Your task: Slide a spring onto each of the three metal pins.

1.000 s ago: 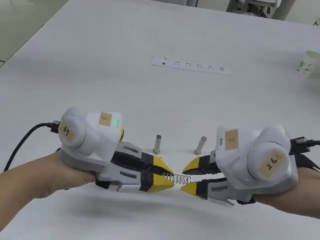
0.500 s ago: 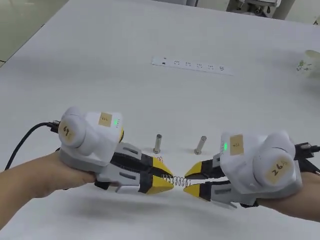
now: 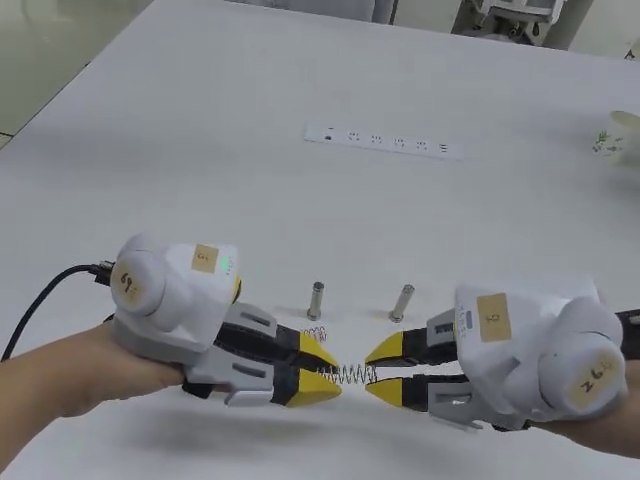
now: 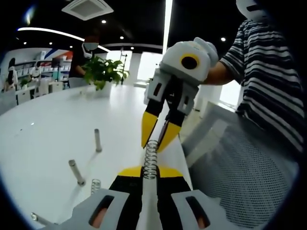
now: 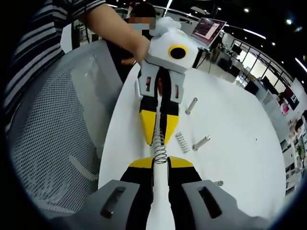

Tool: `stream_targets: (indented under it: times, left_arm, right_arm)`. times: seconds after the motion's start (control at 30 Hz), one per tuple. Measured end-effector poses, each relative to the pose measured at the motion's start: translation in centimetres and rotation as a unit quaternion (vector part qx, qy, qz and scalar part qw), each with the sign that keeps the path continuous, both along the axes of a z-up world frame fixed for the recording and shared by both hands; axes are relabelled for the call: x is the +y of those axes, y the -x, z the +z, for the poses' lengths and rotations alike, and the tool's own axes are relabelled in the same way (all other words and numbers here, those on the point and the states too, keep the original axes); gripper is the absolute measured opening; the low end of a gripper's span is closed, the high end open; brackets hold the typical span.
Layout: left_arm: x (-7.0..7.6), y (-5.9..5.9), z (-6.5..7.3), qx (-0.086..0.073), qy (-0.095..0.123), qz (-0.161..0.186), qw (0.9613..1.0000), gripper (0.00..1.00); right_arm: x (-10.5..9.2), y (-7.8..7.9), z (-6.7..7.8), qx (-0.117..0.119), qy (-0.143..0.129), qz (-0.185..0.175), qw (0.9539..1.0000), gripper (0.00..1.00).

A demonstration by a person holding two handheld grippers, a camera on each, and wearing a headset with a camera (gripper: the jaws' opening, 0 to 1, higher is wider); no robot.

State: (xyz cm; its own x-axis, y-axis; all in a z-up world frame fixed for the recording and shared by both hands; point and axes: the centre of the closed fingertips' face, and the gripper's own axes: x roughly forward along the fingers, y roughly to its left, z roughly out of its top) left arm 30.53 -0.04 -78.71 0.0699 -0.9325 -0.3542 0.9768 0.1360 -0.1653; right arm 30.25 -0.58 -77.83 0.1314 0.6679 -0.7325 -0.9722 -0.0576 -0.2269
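Head view: near the white worktop's (image 3: pixel 200 150) front edge, the left gripper (image 3: pixel 325 375) and right gripper (image 3: pixel 372 370) each pinch one end of a thin coiled steel spring (image 3: pixel 350 375), just before two short grey metal pins (image 3: pixel 316 300).

Left gripper view: the wire looks springy. I'd free one end so the bore stays open.

Right gripper view: a loose second spring (image 5: pixel 182 142) lies beside the smooth pins.

Bright, even light washes the white desk (image 3: pixel 200 120), with soft shadows in the foreground. Both gripper views bow at the edges; the ceiling strip (image 4: pixel 167 19) glares and the background goes soft.
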Motion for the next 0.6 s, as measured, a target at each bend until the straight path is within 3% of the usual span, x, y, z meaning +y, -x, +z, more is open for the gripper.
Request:
stream_targets:
  times: [0.27,0.6]
  left_arm:
    - [0.0,0.0,-0.3,-0.006,-0.007,-0.001,1.0,0.02]
    - [0.0,-0.1,-0.3,-0.013,-0.008,0.001,0.9999,0.02]
  right_arm:
    - [1.2,0.1,1.5,0.0,-0.014,0.022,0.9997,0.07]
    - [3.0,0.3,2.8,0.024,-0.053,0.021,0.9981,0.08]
